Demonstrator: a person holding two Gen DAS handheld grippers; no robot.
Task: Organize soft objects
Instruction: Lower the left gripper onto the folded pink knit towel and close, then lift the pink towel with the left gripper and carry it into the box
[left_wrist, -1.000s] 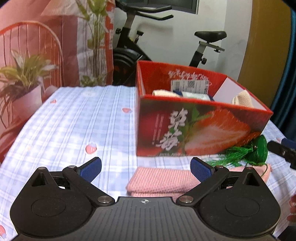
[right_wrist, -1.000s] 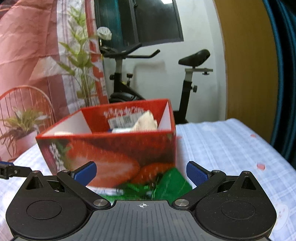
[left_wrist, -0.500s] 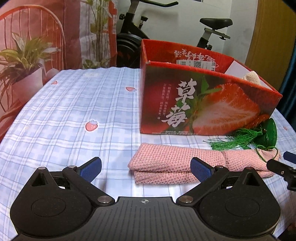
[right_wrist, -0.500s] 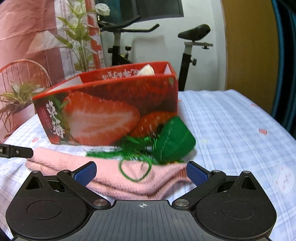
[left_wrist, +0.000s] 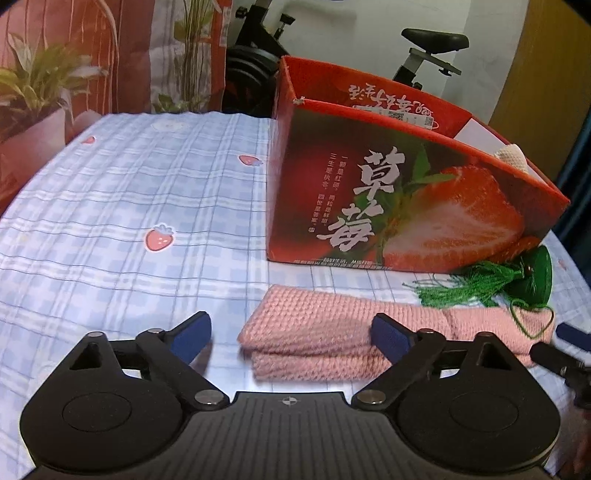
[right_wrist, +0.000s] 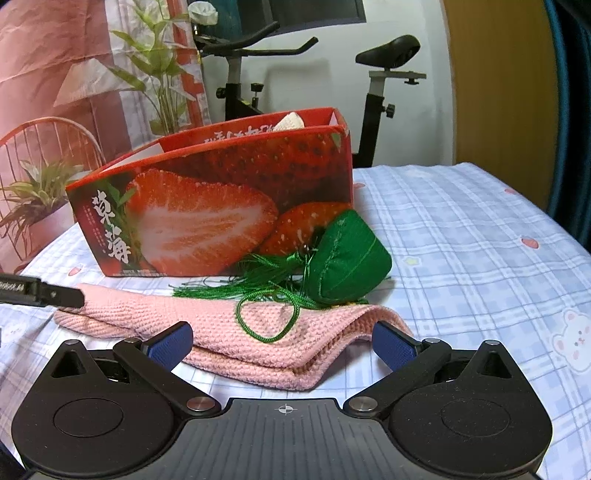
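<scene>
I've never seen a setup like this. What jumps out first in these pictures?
The red strawberry box stands open on the checked cloth. Before it lies a folded pink knit, with a green tasselled pouch resting on its right end. A black gripper with blue-padded fingers fills the bottom of each view.

Both wrist views low, near; share strawberry box (left_wrist: 406, 206) (right_wrist: 221, 206).
</scene>
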